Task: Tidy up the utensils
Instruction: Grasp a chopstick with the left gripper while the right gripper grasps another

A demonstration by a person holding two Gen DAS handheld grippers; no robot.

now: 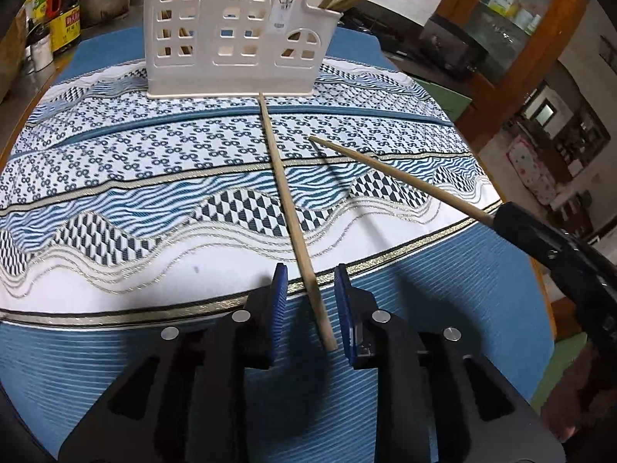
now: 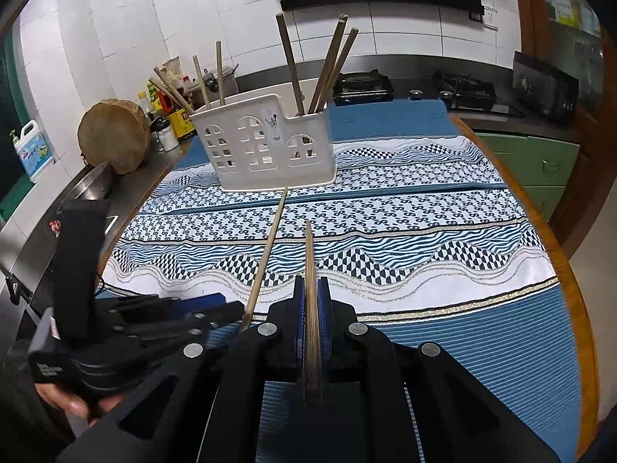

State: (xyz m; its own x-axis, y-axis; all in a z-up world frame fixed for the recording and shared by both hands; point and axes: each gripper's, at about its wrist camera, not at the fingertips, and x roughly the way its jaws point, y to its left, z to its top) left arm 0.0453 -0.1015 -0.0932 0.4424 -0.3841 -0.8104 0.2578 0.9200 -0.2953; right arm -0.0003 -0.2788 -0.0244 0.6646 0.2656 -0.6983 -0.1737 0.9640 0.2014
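On the patterned tablecloth, a loose chopstick lies with its far tip touching the base of the white utensil holder at twelve o'clock and its near end between the blue pads of the left gripper. Those pads stand apart, with a gap on either side of the stick, so it looks merely straddled, probably ahead of a pinch. At three o'clock the right gripper is clamped on a second chopstick, whose tip is raised clear of the cloth, judging by its shadow; held by its thick end, it seems readied for dropping into the holder's lower compartment, where three chopsticks already lean.

Only the right wrist view shows the squeeze itself, pads tight against the stick, plus further chopsticks in the holder's tall section and a hand gripping the left tool. Only the left wrist view shows the open gap around the lying stick.
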